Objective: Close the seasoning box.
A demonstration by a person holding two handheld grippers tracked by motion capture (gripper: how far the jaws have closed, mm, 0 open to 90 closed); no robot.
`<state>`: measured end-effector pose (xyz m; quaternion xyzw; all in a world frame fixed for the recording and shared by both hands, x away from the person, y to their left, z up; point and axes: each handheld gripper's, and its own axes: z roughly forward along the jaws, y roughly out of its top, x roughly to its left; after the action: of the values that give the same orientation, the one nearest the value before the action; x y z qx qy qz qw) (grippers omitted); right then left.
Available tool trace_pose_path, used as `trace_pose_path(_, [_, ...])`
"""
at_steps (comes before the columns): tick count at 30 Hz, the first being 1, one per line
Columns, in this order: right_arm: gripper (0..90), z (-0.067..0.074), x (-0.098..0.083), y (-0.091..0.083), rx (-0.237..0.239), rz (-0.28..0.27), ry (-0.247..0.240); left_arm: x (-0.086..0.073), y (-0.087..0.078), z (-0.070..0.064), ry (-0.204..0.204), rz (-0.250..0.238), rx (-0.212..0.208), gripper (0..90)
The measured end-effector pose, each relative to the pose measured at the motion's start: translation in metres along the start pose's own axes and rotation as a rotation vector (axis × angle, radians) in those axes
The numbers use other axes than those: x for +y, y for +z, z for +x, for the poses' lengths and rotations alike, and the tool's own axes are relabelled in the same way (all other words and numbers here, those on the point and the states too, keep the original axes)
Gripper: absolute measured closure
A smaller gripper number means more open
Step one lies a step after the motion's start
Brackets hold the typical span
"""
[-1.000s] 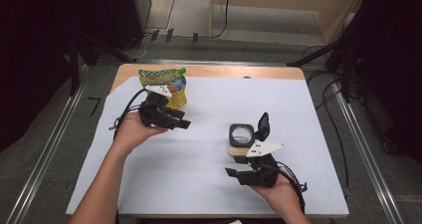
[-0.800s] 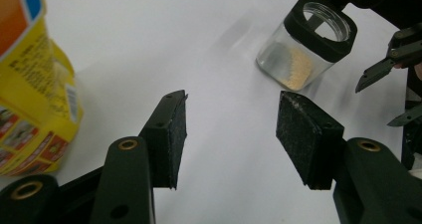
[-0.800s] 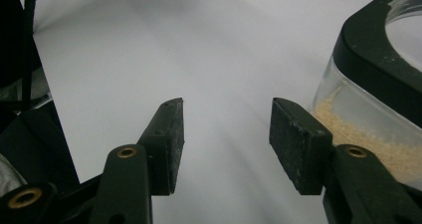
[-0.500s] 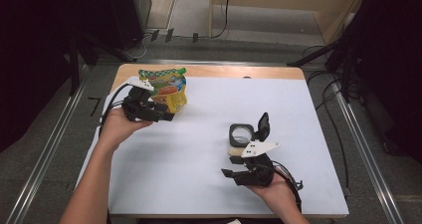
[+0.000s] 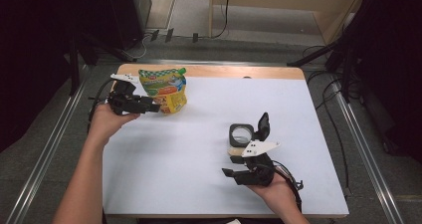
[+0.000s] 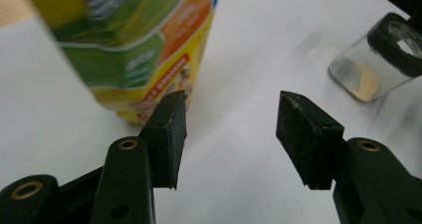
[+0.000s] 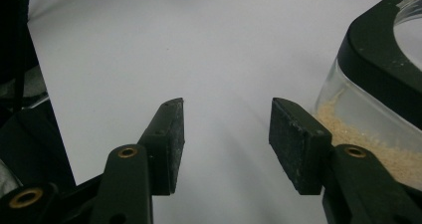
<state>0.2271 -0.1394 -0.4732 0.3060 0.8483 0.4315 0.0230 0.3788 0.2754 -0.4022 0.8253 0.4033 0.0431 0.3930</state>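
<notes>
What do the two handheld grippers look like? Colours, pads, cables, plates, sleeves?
Both are black. The left gripper and right gripper each have two flat dark rubbery pads on black arms with brass-coloured rivets. Each carries a pale three-cornered plate on top and trails a black cable. Forearms are bare; no sleeves are visible.

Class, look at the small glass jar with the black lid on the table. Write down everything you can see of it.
The jar is small, of clear glass, and stands upright on the white table. Its black flip lid is hinged open and stands up at one side. A thin layer of tan granules lies at the bottom. The right gripper is just beside it, jaws open, not touching it.
</notes>
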Motion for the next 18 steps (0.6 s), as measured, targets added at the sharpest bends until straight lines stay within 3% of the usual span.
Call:
trace_pose_path(7, [49.2,0.004,0.000,0.001,0.008,0.000,-0.002,0.006,-0.012,0.020,-0.026,-0.007,0.086,44.1])
trace_pose_path(10, [49.2,0.006,0.001,0.001,0.008,0.001,-0.004,0.007,-0.014,0.026,-0.046,-0.038,0.071,42.5])
trace_pose_path(12, [49.2,0.006,0.001,0.003,0.011,-0.002,-0.009,0.010,-0.012,0.029,-0.045,-0.028,0.090,41.4])
trace_pose_path(18, [49.2,0.010,0.001,0.005,0.015,0.005,-0.019,0.023,-0.001,0.029,-0.017,-0.037,0.072,40.3])
